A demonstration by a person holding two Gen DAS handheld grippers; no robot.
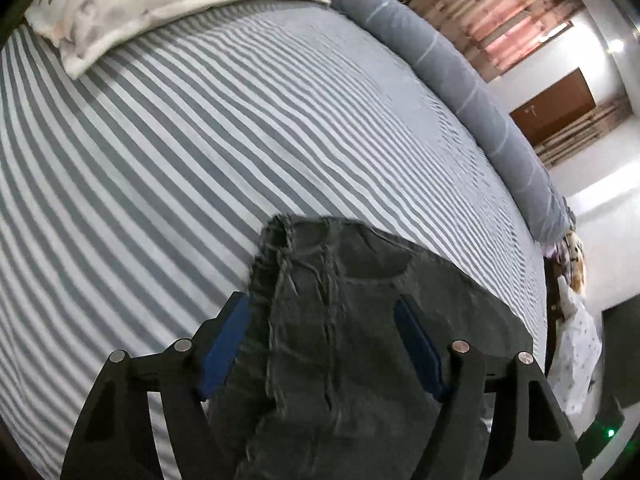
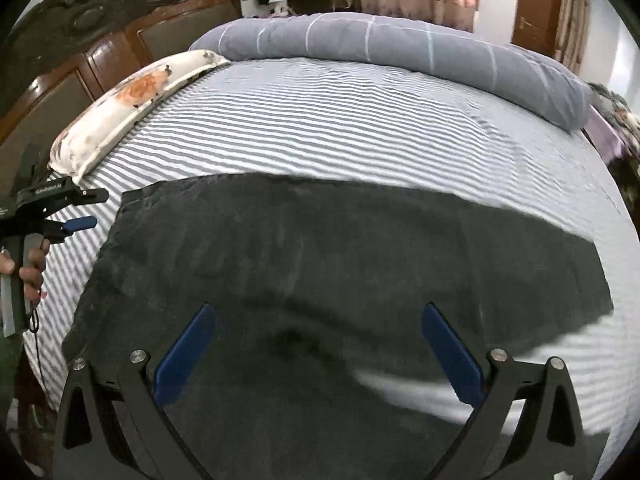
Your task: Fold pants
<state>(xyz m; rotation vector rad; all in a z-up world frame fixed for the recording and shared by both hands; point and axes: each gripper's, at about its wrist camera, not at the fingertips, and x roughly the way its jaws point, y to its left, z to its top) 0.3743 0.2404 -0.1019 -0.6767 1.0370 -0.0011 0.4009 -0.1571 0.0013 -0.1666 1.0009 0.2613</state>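
Dark grey pants [image 2: 304, 248] of coarse, washed denim lying flat on the striped bed sheet [image 2: 320, 120], long axis parallel to the rolled grey quilt [image 2: 400, 48], frayed hem end towards the floral pillow [image 2: 132, 96]. Left tool [image 1: 324, 344] spread wide over that hem, pads apart from cloth. Right tool [image 2: 316, 354] spread above the pants, pinching nothing.

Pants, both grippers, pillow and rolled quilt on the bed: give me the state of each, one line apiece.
pants: dark, spread flat across the striped sheet
left gripper: jaws open, pants hem between them, pads not pressing
right gripper: jaws open wide over the pants, nothing held
pillow: lying by the headboard
quilt: rolled along the far edge
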